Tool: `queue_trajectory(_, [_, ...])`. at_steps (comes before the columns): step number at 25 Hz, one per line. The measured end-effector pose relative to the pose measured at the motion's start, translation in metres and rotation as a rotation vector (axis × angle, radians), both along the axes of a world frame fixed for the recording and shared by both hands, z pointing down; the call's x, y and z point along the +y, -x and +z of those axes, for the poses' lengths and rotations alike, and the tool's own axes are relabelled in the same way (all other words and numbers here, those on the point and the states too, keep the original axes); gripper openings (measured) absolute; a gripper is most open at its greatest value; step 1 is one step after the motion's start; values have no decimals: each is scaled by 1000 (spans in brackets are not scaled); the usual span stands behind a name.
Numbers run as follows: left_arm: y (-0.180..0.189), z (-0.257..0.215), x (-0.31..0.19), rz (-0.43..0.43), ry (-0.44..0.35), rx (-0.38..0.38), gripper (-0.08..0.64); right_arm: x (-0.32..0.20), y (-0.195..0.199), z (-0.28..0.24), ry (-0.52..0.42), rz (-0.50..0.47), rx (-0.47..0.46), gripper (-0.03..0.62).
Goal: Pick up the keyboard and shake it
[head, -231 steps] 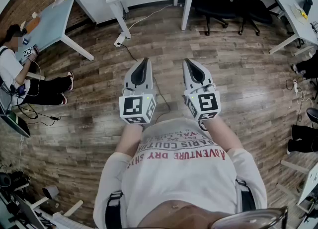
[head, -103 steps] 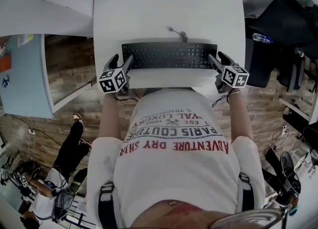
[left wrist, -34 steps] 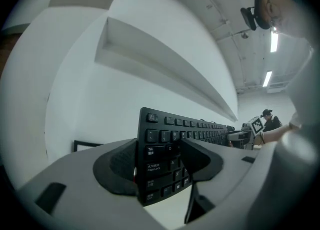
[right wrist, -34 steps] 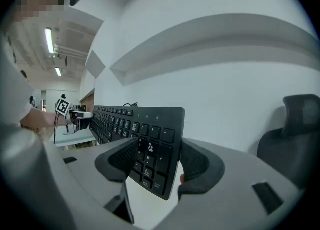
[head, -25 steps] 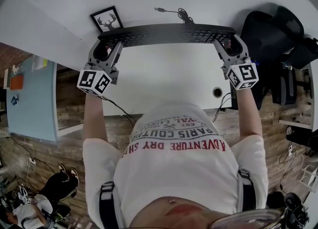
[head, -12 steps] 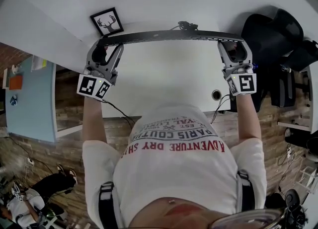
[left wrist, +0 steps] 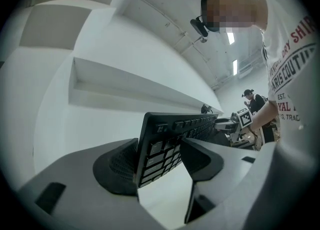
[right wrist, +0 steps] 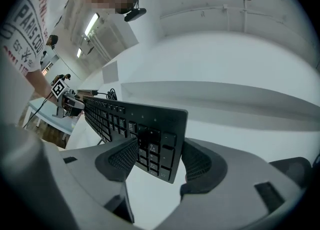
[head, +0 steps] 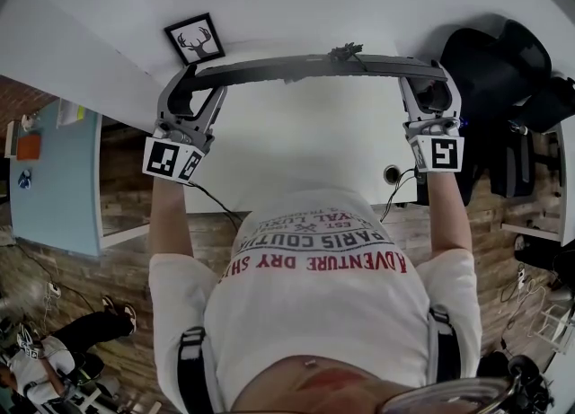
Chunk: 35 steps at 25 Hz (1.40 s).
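Observation:
The black keyboard hangs in the air above the white desk, tipped so the head view sees it edge-on. My left gripper is shut on its left end and my right gripper is shut on its right end. In the left gripper view the keyboard stands on edge between the pads, keys facing the right pad. In the right gripper view the keyboard runs off to the left, with its end clamped in the gripper. Its cable bunches at the far edge.
A framed deer picture lies on the desk beyond the left end. A black office chair stands to the right of the desk. A cable hole sits near the desk's front right. A pale blue table is at the left.
The keyboard has rotated from showing its keys to edge-on and come slightly toward me. Both grippers kept their hold and shifted with it.

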<state>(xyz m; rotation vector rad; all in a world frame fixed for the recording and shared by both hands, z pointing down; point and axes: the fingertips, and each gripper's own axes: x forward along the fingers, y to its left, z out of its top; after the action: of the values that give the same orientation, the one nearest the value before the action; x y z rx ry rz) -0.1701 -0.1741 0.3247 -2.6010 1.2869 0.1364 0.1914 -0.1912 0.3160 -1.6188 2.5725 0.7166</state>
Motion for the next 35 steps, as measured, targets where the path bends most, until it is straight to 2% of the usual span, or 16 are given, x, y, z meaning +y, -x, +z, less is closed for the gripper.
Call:
queue_trajectory(2, [0, 2, -2, -2, 24, 2, 262, -3, 0, 2, 24, -8, -7, 267])
queue_trajectory(7, [4, 20, -17, 12, 156, 55, 264, -10, 3, 7, 140, 1, 2, 268])
queue_trajectory(10, [12, 27, -25, 15, 192, 92, 267, -9, 13, 3, 125, 9, 40, 268])
queue_trajectory(13, [20, 31, -29, 23, 190, 97, 271, -3, 22, -2, 77, 23, 71, 268])
queue_trajectory(15, [23, 32, -31, 29, 179, 79, 272, 2, 29, -10, 12, 38, 70, 268])
queue_trajectory(18, [21, 42, -35, 20, 183, -11, 274, 14, 35, -24, -122, 69, 52, 268])
queue_trajectory(20, [17, 51, -37, 12, 189, -53, 282, 21, 34, -24, -159, 103, 65, 268])
queue_trajectory(29, [13, 64, -40, 25, 206, -56, 284, 26, 31, -13, -143, 132, 97, 270])
queue_trajectory(35, [11, 51, -33, -12, 180, -76, 282, 15, 25, -5, -35, 62, 65, 270])
